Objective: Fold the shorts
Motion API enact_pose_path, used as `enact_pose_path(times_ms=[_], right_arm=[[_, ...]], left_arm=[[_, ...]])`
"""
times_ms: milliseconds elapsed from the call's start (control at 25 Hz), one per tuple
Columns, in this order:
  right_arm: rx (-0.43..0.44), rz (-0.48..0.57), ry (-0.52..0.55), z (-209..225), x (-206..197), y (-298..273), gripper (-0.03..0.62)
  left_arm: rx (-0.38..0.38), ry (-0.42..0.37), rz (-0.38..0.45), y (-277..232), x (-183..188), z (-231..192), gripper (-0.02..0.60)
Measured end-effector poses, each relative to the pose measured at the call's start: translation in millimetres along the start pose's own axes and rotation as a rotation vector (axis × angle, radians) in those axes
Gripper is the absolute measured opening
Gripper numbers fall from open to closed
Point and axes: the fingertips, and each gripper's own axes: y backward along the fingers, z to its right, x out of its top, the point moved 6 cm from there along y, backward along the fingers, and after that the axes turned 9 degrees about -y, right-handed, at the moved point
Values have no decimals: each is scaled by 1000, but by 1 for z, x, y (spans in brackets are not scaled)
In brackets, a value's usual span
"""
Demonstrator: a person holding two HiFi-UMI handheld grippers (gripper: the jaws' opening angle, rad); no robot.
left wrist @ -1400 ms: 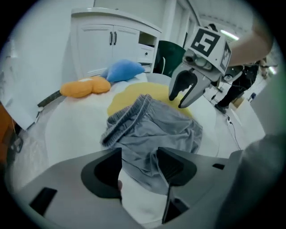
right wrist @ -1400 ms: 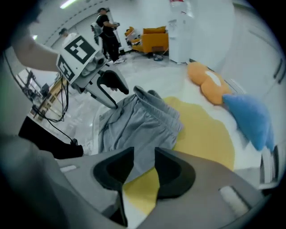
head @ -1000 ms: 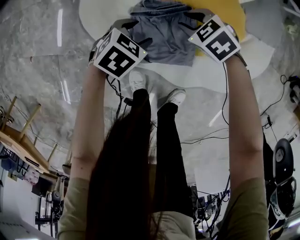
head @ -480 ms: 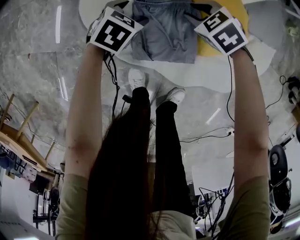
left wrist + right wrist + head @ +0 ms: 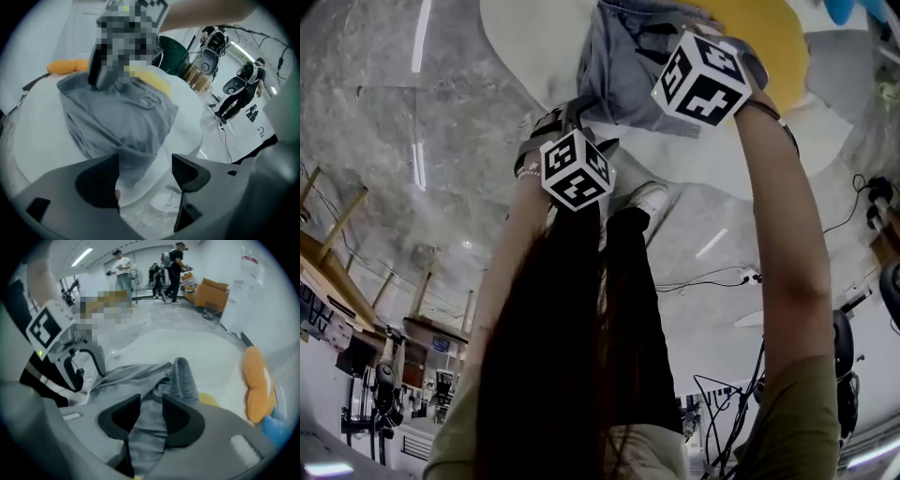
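The grey shorts [image 5: 623,56] lie bunched on the white round table [image 5: 534,37]. My right gripper [image 5: 151,401] is shut on a fold of the shorts [image 5: 154,380], with grey cloth pinched between its jaws; its marker cube [image 5: 703,80] hangs over the cloth. My left gripper [image 5: 145,161] has drawn back off the table's near edge. Its jaws have just been opening and now stand wide apart with nothing pressed between them. The shorts' hem [image 5: 126,140] lies just beyond its left jaw. Its cube [image 5: 575,169] sits below the table edge in the head view.
A yellow item [image 5: 150,79] lies partly under the shorts. An orange plush thing [image 5: 255,380] and something blue [image 5: 276,427] sit at the table's far side. People [image 5: 173,268] stand in the background. My legs and shoes [image 5: 647,197] are below the table edge.
The left gripper let go of the shorts' corner and pulled back toward the body. The right gripper rolled and shifted left, still holding cloth, and the shorts bunched up.
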Motion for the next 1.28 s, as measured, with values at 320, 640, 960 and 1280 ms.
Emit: enact_pose_path(times_ms=[320, 640, 960, 1280], right_arm=[[12, 15, -245, 45, 9, -6, 135], [-57, 164, -314, 1, -2, 43, 135], [-121, -186, -253, -119, -137, 30, 135], [-210, -264, -345, -127, -174, 18, 135]], left_arm=[[20, 136, -72, -1, -57, -15, 342], [65, 15, 164, 27, 8, -6, 342], [19, -35, -100, -14, -30, -10, 347], [26, 2, -160, -9, -55, -10, 347]])
